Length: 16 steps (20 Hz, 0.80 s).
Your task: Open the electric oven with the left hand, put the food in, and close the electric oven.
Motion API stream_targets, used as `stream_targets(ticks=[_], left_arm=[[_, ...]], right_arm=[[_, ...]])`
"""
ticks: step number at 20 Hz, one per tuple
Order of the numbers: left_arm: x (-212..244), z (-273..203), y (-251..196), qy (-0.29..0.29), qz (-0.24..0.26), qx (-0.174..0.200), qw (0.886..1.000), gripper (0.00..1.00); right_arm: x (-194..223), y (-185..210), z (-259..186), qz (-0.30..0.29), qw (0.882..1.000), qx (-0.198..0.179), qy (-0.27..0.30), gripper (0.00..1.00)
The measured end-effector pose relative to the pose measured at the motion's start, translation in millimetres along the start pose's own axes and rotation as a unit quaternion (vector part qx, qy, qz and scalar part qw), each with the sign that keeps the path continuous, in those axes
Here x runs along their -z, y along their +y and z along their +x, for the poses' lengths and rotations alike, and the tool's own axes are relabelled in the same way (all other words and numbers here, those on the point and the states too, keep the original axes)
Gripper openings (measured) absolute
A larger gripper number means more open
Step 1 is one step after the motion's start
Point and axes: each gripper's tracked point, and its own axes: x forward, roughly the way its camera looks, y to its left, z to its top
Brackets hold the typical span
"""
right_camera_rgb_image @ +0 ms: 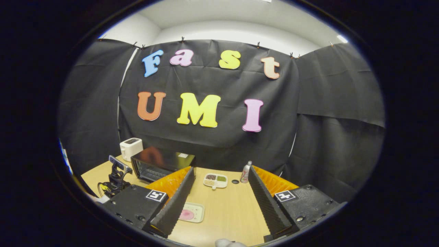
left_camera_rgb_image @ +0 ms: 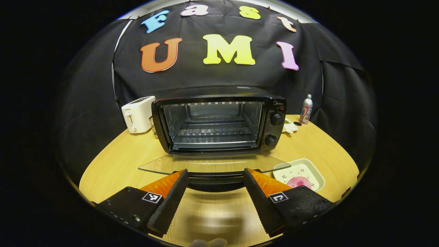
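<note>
Oven (left_camera_rgb_image: 219,123) stands open at the table's middle, its glass door (left_camera_rgb_image: 212,164) lying flat — handle just ahead of your left gripper (left_camera_rgb_image: 215,175), whose jaws are spread and hold nothing. Your right gripper (right_camera_rgb_image: 221,178) hangs higher, likewise spread and empty. The food (left_camera_rgb_image: 299,181), a pink piece, sits in a pale tray (left_camera_rgb_image: 317,171) to the oven's right. It looks light and probably soft, so pinch it gently across its middle; the glass door is stiff but fragile — lift it by the handle.
</note>
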Motion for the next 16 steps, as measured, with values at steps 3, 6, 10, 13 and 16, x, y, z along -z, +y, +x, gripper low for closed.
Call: stream_targets(ticks=[3,6,10,13,16], left_arm=[[21.0,1.7,0.4,0.027,-0.002,0.001,1.0,0.97],[37.4,5.0,1.7,0.054,-0.017,0.001,0.998,0.97],[49.9,11.8,1.1,0.074,-0.027,0.001,0.997,0.97],[57.9,14.9,0.7,0.083,-0.012,0.002,0.997,0.97],[64.8,14.9,1.2,0.098,-0.011,0.002,0.995,0.97]], right_arm=[[3.2,3.1,0.5,-0.003,1.0,-0.001,0.004,0.99],[3.0,4.5,2.1,-0.004,1.0,-0.001,0.006,1.0],[8.0,5.4,4.2,-0.004,1.0,-0.001,0.013,1.0],[11.9,4.2,6.1,-0.006,1.0,0.002,0.018,1.0],[16.1,3.1,5.8,-0.004,1.0,0.003,0.024,0.99]])
